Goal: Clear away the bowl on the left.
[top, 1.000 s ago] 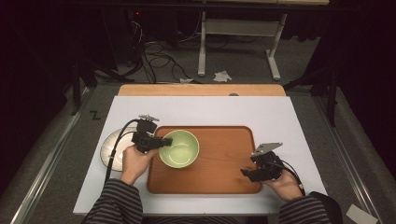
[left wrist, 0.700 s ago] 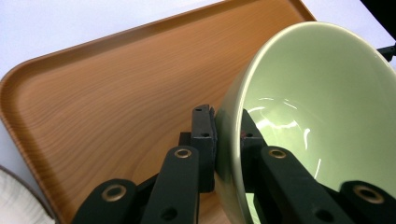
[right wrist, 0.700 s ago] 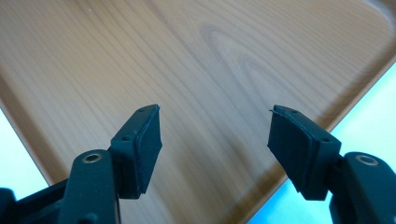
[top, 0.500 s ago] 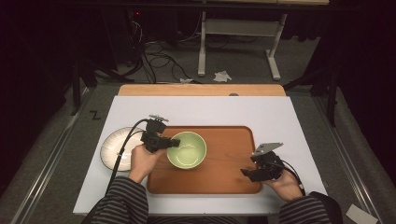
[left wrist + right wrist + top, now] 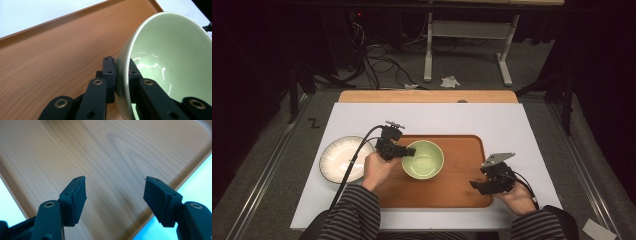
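Green bowl [image 5: 423, 159] rim pinched, wooden tray [image 5: 462, 192] centre

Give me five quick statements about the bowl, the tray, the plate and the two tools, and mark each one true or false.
1. The left tool is clamped on the rim of the green bowl, one jaw outside and one inside. True.
2. The right tool is holding the white plate. False: its jaws stand open over the wooden tray with nothing between them.
3. The white plate sits on the tray. False: it lies on the white table top, left of the tray.
4. The bowl is over the tray. True.
5. The bowl is full of food. False: its inside looks empty.
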Demonstrator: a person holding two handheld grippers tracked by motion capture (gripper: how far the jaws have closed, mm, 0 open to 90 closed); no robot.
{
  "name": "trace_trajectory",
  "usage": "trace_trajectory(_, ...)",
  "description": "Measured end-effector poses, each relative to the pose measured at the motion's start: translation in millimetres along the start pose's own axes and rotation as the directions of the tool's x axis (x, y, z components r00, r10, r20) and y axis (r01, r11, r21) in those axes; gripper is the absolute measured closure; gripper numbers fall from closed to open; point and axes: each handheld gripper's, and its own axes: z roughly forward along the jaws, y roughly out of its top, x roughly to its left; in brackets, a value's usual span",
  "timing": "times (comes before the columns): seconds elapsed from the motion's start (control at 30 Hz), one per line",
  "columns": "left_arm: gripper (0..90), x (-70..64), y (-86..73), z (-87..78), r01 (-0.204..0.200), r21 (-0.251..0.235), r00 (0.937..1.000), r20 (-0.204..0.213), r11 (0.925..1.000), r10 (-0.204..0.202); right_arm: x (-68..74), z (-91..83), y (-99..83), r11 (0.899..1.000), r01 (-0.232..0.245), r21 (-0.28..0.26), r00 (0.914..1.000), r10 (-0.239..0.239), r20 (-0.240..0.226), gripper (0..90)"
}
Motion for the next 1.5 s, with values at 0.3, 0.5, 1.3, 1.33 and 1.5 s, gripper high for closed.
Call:
trace_trajectory(0.3,82.8,-13.6,14.5,17.6,-0.029,0.016,0.9995,0.008,0.9995,0.029,0.6,-1.4,-0.2,1.0,-0.009,-0.006,1.0,0.009,0.001,36.1)
trace_trajectory(0.5,82.8,-14.8,22.0,30.6,-0.02,0.027,0.9997,0.016,0.9994,0.02,0.2,-1.4,-0.2,1.0,0.005,-0.006,1.0,-0.005,0.0,36.1)
trace_trajectory(1.3,82.3,-3.4,19.4,58.6,0.003,0.089,0.9995,-0.03,0.996,0.0,0.8,-1.0,-0.2,1.0,0.008,-0.001,1.0,-0.008,0.002,36.1)
trace_trajectory(1.33,82.2,-3.1,19.4,58.8,0.006,0.089,0.9996,-0.028,0.996,-0.003,0.8,-1.0,-0.2,1.0,0.008,-0.001,1.0,-0.008,0.002,36.1)
trace_trajectory(1.5,81.8,3.0,17.4,62.2,0.019,0.094,0.9997,-0.019,0.9954,-0.018,1.0,-0.2,-0.1,1.0,0.007,-0.001,1.0,-0.007,-0.004,36.1)
